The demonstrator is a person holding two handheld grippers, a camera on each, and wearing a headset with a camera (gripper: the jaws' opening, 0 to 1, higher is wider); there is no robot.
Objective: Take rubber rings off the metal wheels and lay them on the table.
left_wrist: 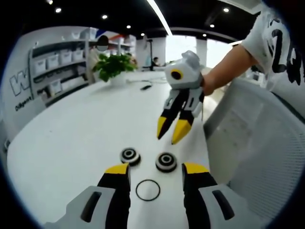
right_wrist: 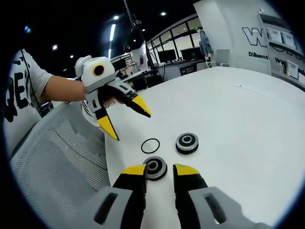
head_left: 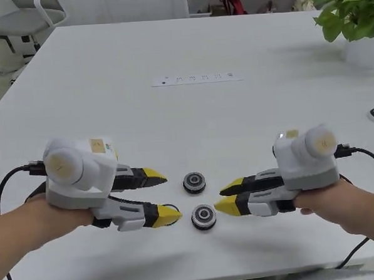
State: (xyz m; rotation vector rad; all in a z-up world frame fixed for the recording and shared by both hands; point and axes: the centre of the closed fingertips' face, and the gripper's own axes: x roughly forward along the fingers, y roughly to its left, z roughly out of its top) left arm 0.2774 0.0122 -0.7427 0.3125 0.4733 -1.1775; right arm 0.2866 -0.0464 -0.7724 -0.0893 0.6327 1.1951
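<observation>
Left gripper [head_left: 160, 195]: lower left of the head view, jaws wide apart and clamped on nothing. I judge it is open because its rubber ring is already laid down.
Rubber ring [left_wrist: 148, 190]: flat on the table [head_left: 109, 87], at the bottom centre of the left gripper view, between that gripper's two tips and free of both wheels.
Right gripper [head_left: 227, 197]: lower right of the head view, jaws a little apart and empty, aimed at the lower wheel, probably to catch it next.
Lower wheel [right_wrist: 155, 167]: just ahead of the gap of the right jaws, not gripped.
Upper wheel [head_left: 194, 182]: centre of the head view, near the other wheel, touched by nothing.
Rings left on the wheels: I cannot tell which wheel is bare.
Containers: a white pot [head_left: 364, 50] at the upper right holds a green plant [head_left: 349, 9], well apart from the work.
</observation>
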